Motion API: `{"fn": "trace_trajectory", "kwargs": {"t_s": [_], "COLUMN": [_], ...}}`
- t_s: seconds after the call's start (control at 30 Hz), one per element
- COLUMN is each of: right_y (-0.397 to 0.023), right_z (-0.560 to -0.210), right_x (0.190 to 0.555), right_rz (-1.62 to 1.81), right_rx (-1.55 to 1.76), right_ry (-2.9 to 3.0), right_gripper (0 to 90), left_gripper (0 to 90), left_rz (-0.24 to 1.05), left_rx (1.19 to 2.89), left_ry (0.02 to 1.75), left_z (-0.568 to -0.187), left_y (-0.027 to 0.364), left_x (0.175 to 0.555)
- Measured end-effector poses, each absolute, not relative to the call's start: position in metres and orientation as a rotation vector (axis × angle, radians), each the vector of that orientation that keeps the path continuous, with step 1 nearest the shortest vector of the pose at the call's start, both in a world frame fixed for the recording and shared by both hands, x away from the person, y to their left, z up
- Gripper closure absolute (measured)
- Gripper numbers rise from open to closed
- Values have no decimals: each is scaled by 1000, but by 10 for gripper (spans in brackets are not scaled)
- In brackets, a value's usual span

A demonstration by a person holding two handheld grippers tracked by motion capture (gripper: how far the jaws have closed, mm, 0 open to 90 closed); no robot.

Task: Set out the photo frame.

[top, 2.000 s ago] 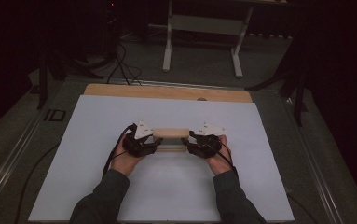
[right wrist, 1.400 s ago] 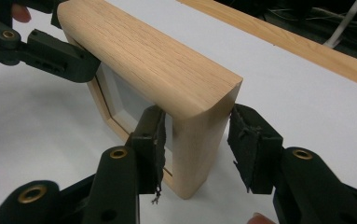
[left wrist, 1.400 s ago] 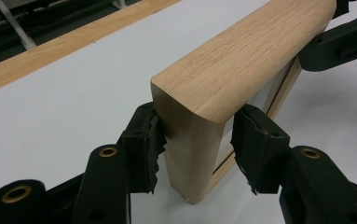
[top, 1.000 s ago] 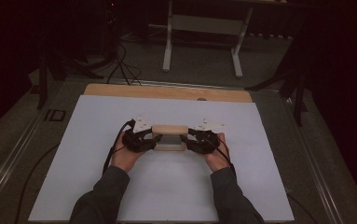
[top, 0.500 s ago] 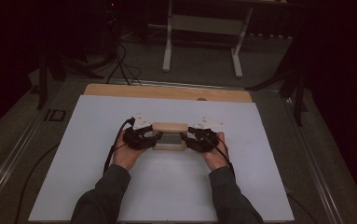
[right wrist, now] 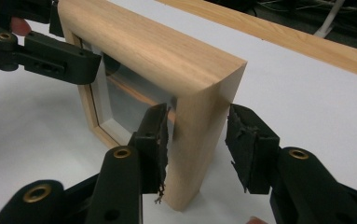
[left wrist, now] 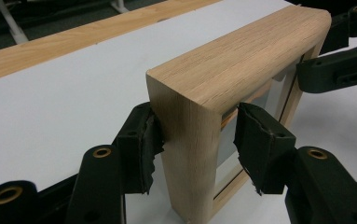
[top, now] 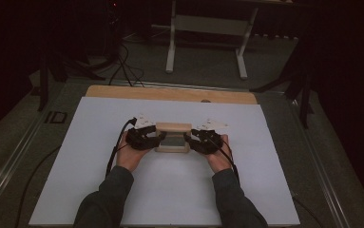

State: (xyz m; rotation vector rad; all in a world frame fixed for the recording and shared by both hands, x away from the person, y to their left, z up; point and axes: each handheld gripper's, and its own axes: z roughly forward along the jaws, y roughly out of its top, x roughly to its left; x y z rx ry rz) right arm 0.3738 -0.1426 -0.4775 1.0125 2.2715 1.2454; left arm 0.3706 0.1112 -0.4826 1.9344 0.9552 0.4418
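High view: wooden frame (top: 172,137) upright on the white sheet (top: 170,190), near the table's middle, flanked end to end by the left gripper (top: 158,137) and the right gripper (top: 187,139).
Left gripper view: jaws astride the frame's near upright (left wrist: 185,140); left pad (left wrist: 143,144) touching the outer face, right pad (left wrist: 255,144) clear of the glazed side; not clamped, standing moderately wide.
Right gripper view: jaws astride the other upright (right wrist: 197,135); inner pad (right wrist: 155,140) just at the wood beside the glass, outer pad (right wrist: 246,144) apart from the back face; no squeeze visible, a loose straddle.
Why so held: one gripper per end, likely to steady the frame on its lower edge and stop it tipping; slack jaws suggest a release or a re-grip, judged only from the gaps.
Material: pale oak-like wood (left wrist: 241,51), straight grain, rounded corners, squared end faces.
Pane: glass or clear sheet (right wrist: 120,102) set back behind a thin inner moulding, greyish and reflective.
Pads: black, rubbery, edges ragged and torn.
Surface: smooth matt white sheet over a wood table edge (top: 170,93).
Hands: sleeved forearms entering from below, left hand (top: 129,154) and right hand (top: 217,154) cupped behind the grippers.
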Motion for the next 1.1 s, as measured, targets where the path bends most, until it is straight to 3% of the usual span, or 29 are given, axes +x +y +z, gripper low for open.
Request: {"fn": "trace_trajectory", "kwargs": {"t_s": [1.1], "right_y": [-141], "right_z": [-483], "right_x": [377], "right_rz": [1236], "right_rx": [1042], "right_ry": [2301], "right_gripper": [501], "left_gripper": [411], "left_rz": [390], "left_rx": [1945], "left_ry": [1007], "left_z": [-487], "left_y": [114], "left_x": [375]}}
